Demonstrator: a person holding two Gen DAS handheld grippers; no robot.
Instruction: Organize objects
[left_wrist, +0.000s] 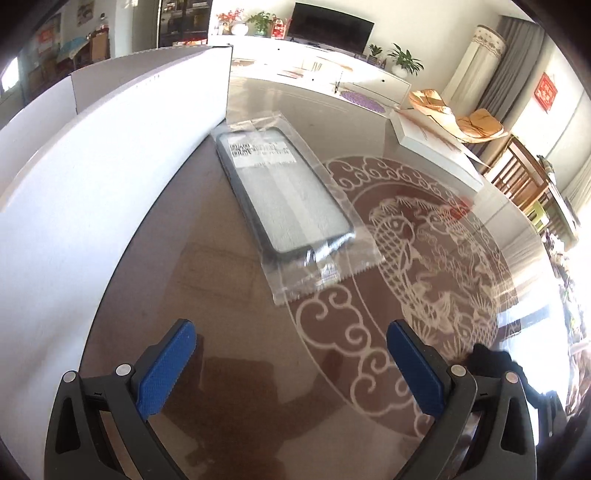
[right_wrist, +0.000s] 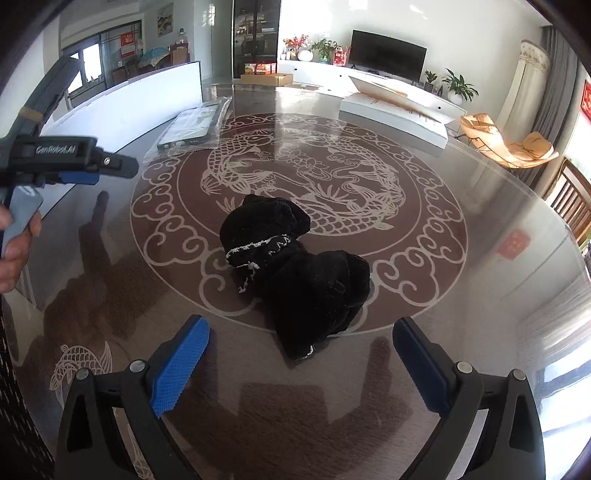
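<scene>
Blue-padded fingers (right_wrist: 181, 365) of the right gripper (right_wrist: 299, 369) frame the bottom of its own view, spread wide with nothing between them. Just beyond their tips lies a crumpled black cloth (right_wrist: 295, 273) with a thin white trim, resting on the glass table (right_wrist: 480, 258) over the fish pattern. It sits free of the pads, apart from them.

From the left wrist view, the left gripper (left_wrist: 291, 365) is likewise wide open and empty, hovering over bare glass. Ahead of it lies a phone case in a clear plastic bag (left_wrist: 291, 206), close beside the wall of a white box (left_wrist: 110, 166) (whether the bag actually touches the box I cannot tell). A second flat white box (right_wrist: 395, 110) sits at the far side of the table.

Judging by the task, both loose items probably belong in the white box. Risks from here: the cloth is soft and lumpy, so a pinch on one fold may lift only part of it and let the rest drag or slip out. The bag is thin and slick on glass; fingers closing on it could skate it away or push it against the box instead of gripping. Glare off the glass also makes edges hard to read.
</scene>
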